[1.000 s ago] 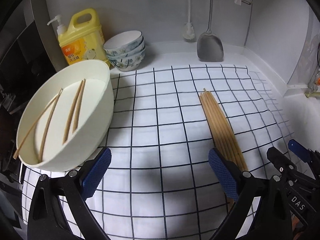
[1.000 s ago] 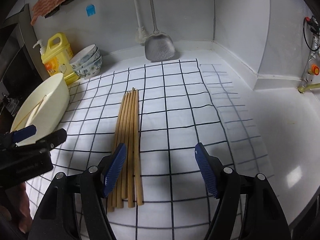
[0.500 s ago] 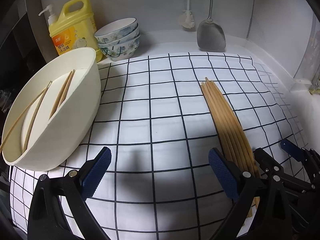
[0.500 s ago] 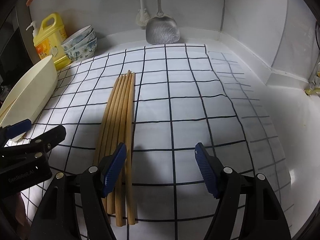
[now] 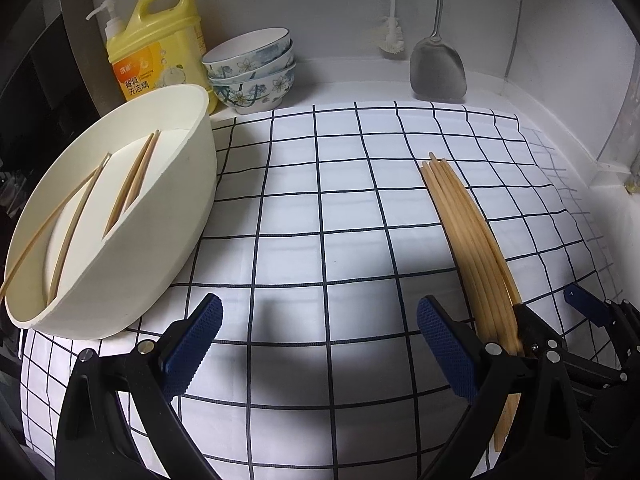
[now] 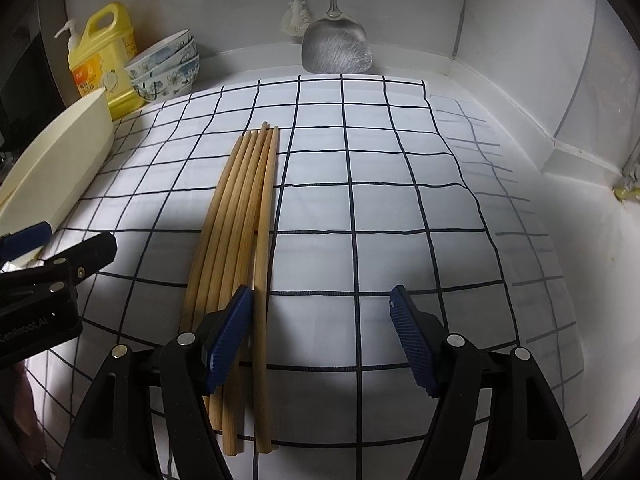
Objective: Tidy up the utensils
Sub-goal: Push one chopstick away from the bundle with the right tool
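A: Where are the chopsticks?

B: A bundle of wooden chopsticks [image 6: 240, 216] lies side by side on the checked cloth [image 6: 360, 200] that covers the desk, running from near the camera toward the back wall. More chopsticks [image 5: 132, 178] rest inside the cream bowl [image 5: 168, 216], which stands tilted at the left edge of the cloth.

A: And the right gripper [image 6: 322, 332]?

B: Its jaws are apart with nothing between the pads. The left pad sits over the near end of the bundle, and one chopstick lies just inside it; the right pad is over bare cloth.

A: The left gripper [image 5: 320, 344]?

B: Jaws also wide apart, over empty cloth between the bowl and the bundle. The bundle passes just outside its right finger.

A: What is at the back?

B: A yellow detergent bottle [image 5: 156, 44] beside stacked flowered bowls [image 5: 256, 72], then a brush [image 5: 390, 36] and a metal spatula [image 5: 438, 68] against the wall.
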### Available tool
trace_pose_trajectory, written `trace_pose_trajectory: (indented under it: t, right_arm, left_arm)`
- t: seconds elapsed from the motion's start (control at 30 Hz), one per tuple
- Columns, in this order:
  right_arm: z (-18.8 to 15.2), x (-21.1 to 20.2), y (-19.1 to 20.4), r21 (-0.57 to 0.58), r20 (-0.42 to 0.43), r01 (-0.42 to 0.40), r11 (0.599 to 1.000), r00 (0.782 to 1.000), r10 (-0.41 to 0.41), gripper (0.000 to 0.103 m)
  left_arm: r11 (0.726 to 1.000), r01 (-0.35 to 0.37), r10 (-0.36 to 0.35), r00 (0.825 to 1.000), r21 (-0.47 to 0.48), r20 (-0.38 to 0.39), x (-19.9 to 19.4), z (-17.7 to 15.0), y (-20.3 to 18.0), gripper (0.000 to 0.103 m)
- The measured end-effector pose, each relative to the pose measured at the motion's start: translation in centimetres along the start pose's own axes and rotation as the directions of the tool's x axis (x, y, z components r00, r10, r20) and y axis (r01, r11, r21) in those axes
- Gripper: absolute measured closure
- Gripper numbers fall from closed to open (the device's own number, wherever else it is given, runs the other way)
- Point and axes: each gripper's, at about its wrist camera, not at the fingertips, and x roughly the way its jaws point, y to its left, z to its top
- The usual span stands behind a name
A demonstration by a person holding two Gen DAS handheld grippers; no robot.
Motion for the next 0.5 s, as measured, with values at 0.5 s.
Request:
trace_pose_trajectory:
  t: [0.5]
  right_arm:
    - [0.2,0.3,-1.5,0.007,0.019,0.027,1.0,0.999,-0.027,0.035]
  left_arm:
    - [1.0,0.026,-0.026,1.0,0.011,-0.005,0.0,0.1,-0.7,0.007]
